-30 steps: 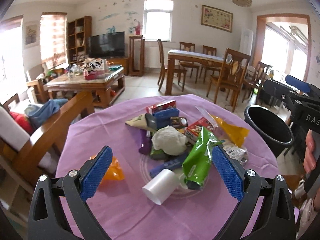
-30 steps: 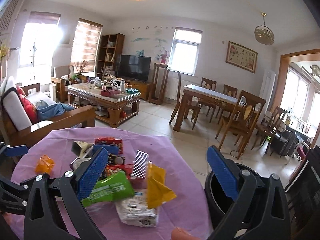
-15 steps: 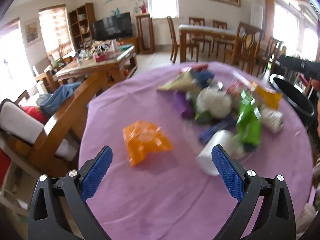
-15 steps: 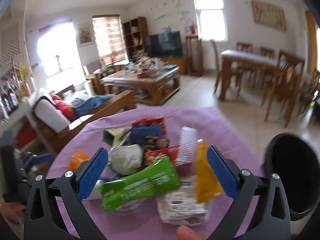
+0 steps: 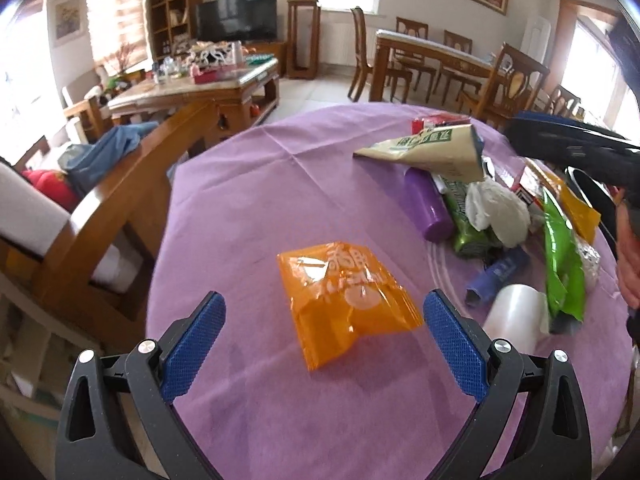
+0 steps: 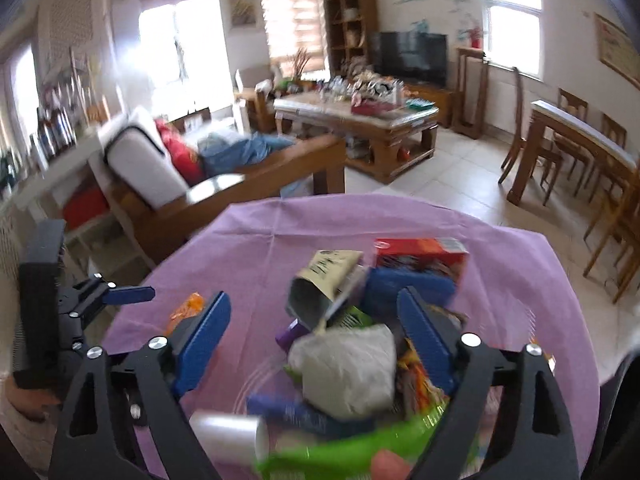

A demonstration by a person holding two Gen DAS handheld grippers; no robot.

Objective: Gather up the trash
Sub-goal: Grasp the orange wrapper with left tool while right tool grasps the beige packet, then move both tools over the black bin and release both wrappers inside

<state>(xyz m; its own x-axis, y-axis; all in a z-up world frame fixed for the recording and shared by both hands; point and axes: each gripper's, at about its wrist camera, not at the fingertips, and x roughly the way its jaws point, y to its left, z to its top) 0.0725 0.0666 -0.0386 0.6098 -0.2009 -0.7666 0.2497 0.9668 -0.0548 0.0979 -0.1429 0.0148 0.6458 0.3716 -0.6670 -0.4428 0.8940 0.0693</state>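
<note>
Left gripper (image 5: 324,340) hangs with its blue pads spread wide and nothing between them, now lined up on the orange snack wrapper (image 5: 346,298). A second ago those pads framed the white paper cup (image 5: 516,318) and the heap itself; since then the view has swung left off the heap, so the lone wrapper looks like the chosen piece. It lies flat on the purple tablecloth (image 5: 256,184), apart from the heap, with bare cloth on every side of it, so there is free room for both pads to come down either side of it.

Right gripper (image 6: 314,340) is likewise spread and empty, and has turned from the black trash bin toward the heap: it hovers above the crumpled white tissue (image 6: 346,364), with the cream pouch (image 6: 324,284) and the red carton (image 6: 420,254) beyond the tissue. That view is motion-blurred, so finer contact cannot be judged.

Right of the wrapper the heap is crowded: the purple bottle (image 5: 426,204), then the green wrapper (image 5: 562,264) beyond it. Left of the wrapper the cloth runs to the table's rim, with a wooden sofa (image 5: 120,200) just past it. Nothing appears collected yet, and the bin shows only as a dark sliver at the right edge.
</note>
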